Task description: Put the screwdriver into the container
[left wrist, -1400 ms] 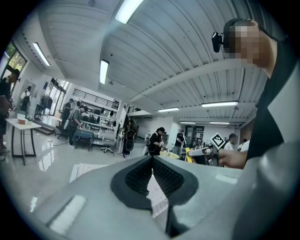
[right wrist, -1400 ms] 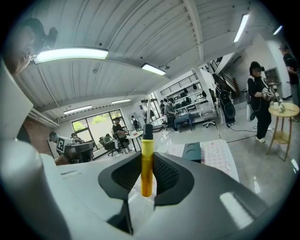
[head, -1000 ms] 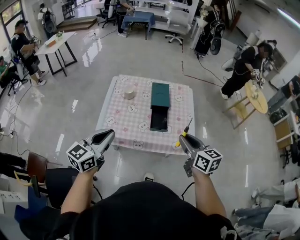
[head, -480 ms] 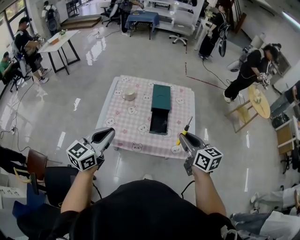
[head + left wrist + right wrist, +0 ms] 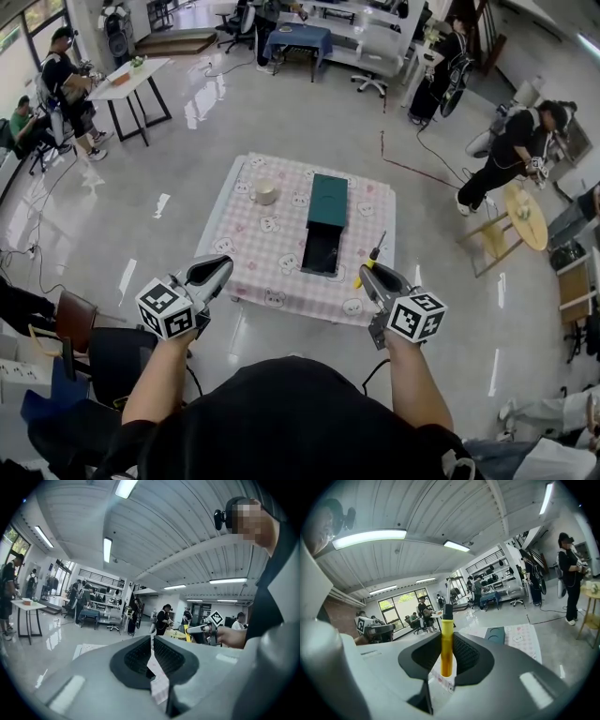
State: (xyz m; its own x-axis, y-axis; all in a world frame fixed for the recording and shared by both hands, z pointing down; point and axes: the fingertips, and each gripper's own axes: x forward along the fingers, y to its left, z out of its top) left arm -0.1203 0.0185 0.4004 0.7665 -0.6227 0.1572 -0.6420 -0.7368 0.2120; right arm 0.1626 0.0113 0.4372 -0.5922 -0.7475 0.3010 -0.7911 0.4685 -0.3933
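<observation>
My right gripper (image 5: 369, 273) (image 5: 446, 656) is shut on a screwdriver (image 5: 368, 263) (image 5: 446, 641) with a yellow handle, black collar and thin metal shaft pointing up and away. It hovers just off the near right corner of the table. The container (image 5: 324, 221) (image 5: 495, 633) is a dark green box with its drawer pulled open toward me, lying mid-table, ahead and left of the screwdriver. My left gripper (image 5: 217, 269) (image 5: 152, 656) is shut with nothing between its jaws, held off the table's near left corner.
The low table (image 5: 264, 246) has a pink checked cloth; a roll of tape (image 5: 265, 193) lies at its far left. Glossy floor surrounds it. Several people stand or sit around the room, with desks at the back and a wooden stool (image 5: 518, 214) to the right.
The table and container have shifted slightly lower and right in the head view as the head moved. Both grippers keep their pose, the right one still holding the screwdriver.
</observation>
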